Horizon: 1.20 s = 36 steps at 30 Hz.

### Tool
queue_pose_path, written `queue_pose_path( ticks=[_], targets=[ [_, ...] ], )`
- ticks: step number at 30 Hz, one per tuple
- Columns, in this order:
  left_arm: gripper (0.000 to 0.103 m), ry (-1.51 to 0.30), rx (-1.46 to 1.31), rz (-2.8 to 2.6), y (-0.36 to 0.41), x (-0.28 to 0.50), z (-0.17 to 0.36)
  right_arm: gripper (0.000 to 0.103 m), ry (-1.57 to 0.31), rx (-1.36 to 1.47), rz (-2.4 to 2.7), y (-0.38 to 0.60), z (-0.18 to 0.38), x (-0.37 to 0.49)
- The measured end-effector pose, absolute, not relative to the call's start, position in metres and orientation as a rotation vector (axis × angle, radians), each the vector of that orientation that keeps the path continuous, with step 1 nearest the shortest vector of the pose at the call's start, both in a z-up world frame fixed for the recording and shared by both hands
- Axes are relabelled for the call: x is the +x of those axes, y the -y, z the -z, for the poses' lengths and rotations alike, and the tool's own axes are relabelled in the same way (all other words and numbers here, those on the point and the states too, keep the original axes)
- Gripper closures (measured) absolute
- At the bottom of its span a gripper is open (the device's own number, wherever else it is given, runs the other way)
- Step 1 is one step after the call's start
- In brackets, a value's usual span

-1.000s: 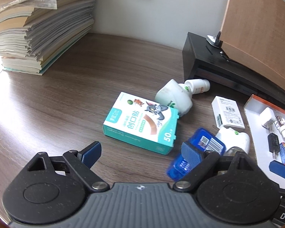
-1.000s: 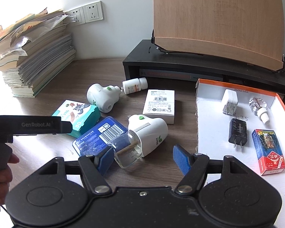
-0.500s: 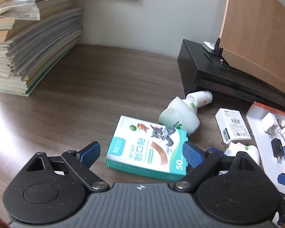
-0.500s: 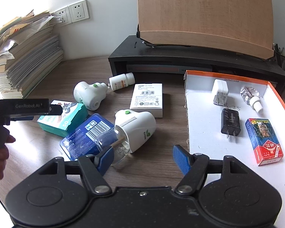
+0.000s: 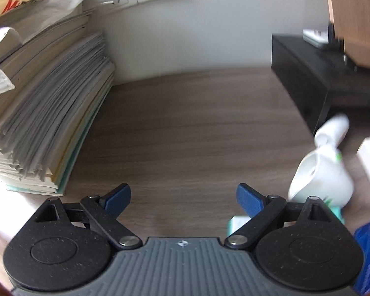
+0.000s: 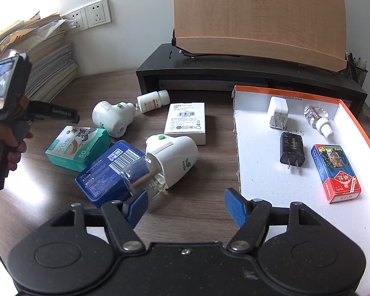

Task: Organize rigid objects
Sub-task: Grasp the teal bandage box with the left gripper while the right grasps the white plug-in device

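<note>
On the wooden desk lie a teal plaster box (image 6: 77,146), a blue box (image 6: 109,170), two white plug-in devices (image 6: 111,118) (image 6: 172,159), a small white pill bottle (image 6: 151,101) and a white carton (image 6: 186,123). The white tray with an orange rim (image 6: 283,91) holds a white charger (image 6: 278,112), a black charger (image 6: 292,148), a clear bottle (image 6: 317,118) and a red-blue card box (image 6: 335,172). My right gripper (image 6: 185,207) is open and empty, just short of the near device. My left gripper (image 5: 183,197) is open and empty over bare desk; the far device (image 5: 320,180) is at its right.
A tall stack of books and papers (image 5: 37,113) fills the left. A black monitor riser (image 6: 234,74) with a wooden board (image 6: 259,17) on it stands along the back wall. Wall sockets (image 6: 91,17) are behind the stack.
My left gripper has swung left and lifted; the teal box has slid out from between its fingers to the lower right. The right view has drawn slightly closer to the near device.
</note>
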<state>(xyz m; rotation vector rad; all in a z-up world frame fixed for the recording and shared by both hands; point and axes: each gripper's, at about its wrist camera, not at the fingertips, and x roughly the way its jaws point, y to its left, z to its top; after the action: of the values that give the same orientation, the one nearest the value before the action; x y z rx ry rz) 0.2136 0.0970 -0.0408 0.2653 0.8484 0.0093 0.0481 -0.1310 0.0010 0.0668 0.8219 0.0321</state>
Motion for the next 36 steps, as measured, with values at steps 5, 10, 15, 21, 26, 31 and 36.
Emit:
queue_pose_path(
  ticks=[5, 10, 15, 21, 26, 31, 36],
  targets=[
    [0.008, -0.892, 0.235, 0.048, -0.116, 0.172, 0.04, 0.021, -0.826, 0.07, -0.037, 0.133, 0.0, 0.047],
    [0.007, -0.874, 0.051, 0.063, -0.136, 0.12, 0.033, 0.021, -0.827, 0.069, -0.058, 0.131, 0.001, 0.047],
    [0.002, -0.82, -0.032, 0.151, -0.113, 0.112, 0.028, 0.021, -0.831, 0.062, -0.086, 0.124, 0.002, 0.05],
    [0.002, -0.839, 0.067, 0.219, -0.07, 0.129, 0.039, 0.021, -0.826, 0.044, -0.105, 0.117, 0.0, 0.047],
    [0.016, -0.889, 0.125, 0.215, -0.061, 0.142, 0.061, 0.021, -0.823, 0.054, -0.082, 0.121, 0.0, 0.045],
    [0.031, -0.869, 0.095, 0.18, -0.073, 0.137, 0.058, 0.021, -0.826, 0.086, -0.079, 0.12, 0.002, 0.051],
    [0.031, -0.866, 0.018, 0.149, -0.093, 0.126, 0.05, 0.021, -0.827, 0.191, -0.055, 0.122, 0.0, 0.07]
  ],
)
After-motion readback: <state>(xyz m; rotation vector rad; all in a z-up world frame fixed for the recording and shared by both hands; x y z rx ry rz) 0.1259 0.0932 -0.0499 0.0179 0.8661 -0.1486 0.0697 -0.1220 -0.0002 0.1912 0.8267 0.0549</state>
